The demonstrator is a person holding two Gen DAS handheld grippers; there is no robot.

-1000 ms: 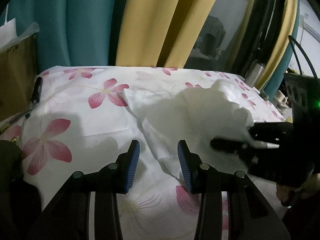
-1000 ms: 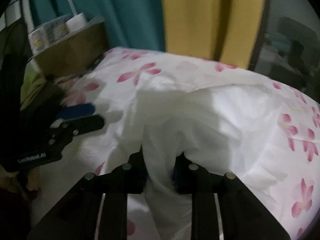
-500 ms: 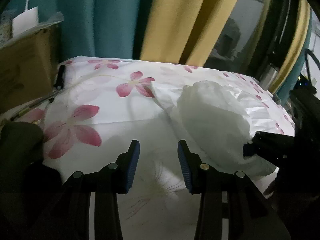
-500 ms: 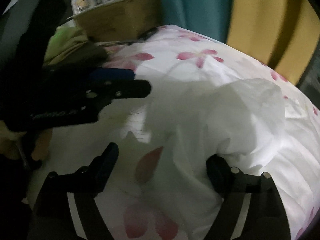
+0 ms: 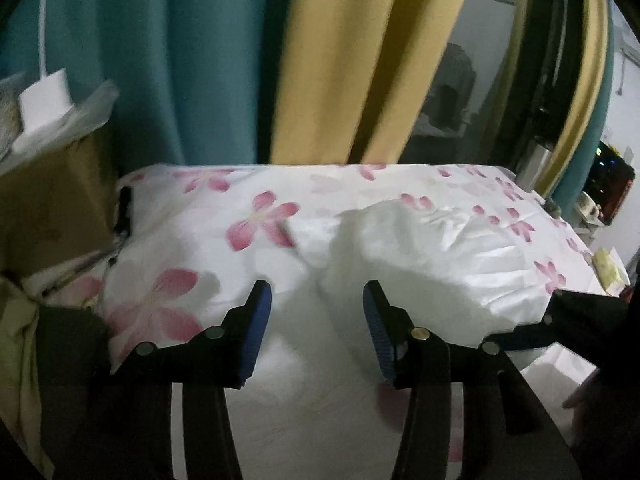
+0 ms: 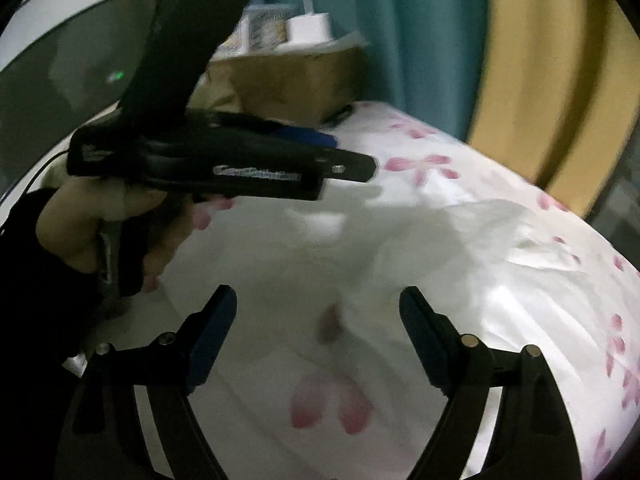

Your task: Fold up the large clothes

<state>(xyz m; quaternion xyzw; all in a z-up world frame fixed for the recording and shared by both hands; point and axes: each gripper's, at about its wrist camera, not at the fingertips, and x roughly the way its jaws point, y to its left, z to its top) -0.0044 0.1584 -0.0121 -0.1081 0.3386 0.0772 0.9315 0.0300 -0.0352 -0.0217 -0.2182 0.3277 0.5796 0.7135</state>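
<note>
Teal and yellow curtains hang behind the bed. Left tool has just widened, nothing between its pads, lifted off the cloth. White garment lies bunched mid-bed, evidently dropped for regripping. Right tool has just released it, gaping empty.

The right gripper is cut off at the left wrist view's right edge. The curtains are smeared by blur. Labels on the boxes cannot be read.
</note>
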